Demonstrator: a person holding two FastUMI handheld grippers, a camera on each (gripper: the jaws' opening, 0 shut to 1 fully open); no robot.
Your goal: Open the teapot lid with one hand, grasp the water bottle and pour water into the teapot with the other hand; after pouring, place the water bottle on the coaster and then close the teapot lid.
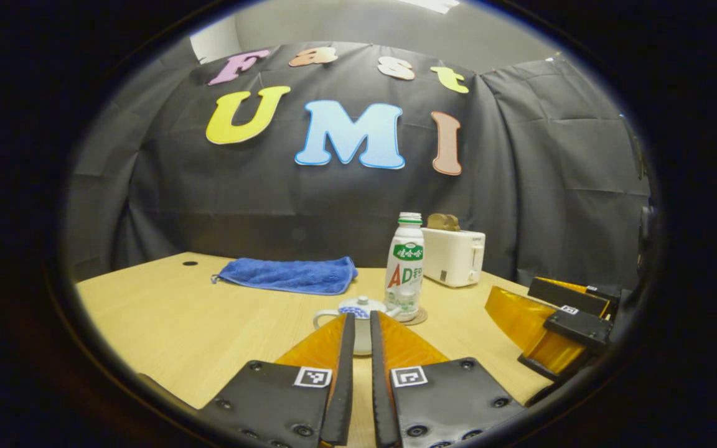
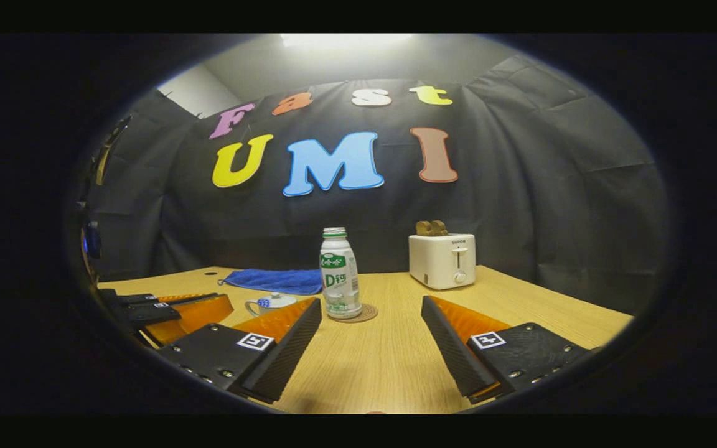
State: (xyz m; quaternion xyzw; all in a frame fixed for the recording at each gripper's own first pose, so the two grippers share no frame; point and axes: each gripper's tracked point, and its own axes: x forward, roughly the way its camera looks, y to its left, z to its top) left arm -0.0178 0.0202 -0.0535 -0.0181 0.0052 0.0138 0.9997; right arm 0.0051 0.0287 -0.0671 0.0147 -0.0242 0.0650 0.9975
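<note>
Left gripper view: teapot [image 1: 358, 309] is sitting on the wooden table [image 1: 165, 323], small, round, glossy white with blue pattern, lid on, handle curving away from the bottle. Water bottle [image 1: 405, 269] is standing upright just beside the teapot: slim white plastic, green-and-white label, ribbed cap. It is resting on a round, flat, woven-looking coaster [image 1: 419, 318]. Behind the bottle a boxy white toaster [image 1: 455, 256] is holding two brown slices. A rumpled blue terry towel [image 1: 290, 275] is lying behind the teapot, on the side away from the toaster.

Left gripper [image 1: 361, 323] is hanging just short of the teapot, fingers nearly together with only a thin slit between, gripping nothing. Right gripper [image 1: 557, 323] is showing here beyond the bottle's far side, apart from it.

Right gripper view: right gripper [image 2: 371, 311] is spread wide, empty, its fingers framing the bottle [image 2: 339, 274] and coaster [image 2: 354, 313] without touching. This view is exposing the toaster's [image 2: 442, 260] front lever and knob; the teapot [image 2: 269, 303] is peeking out partly behind one finger.
</note>
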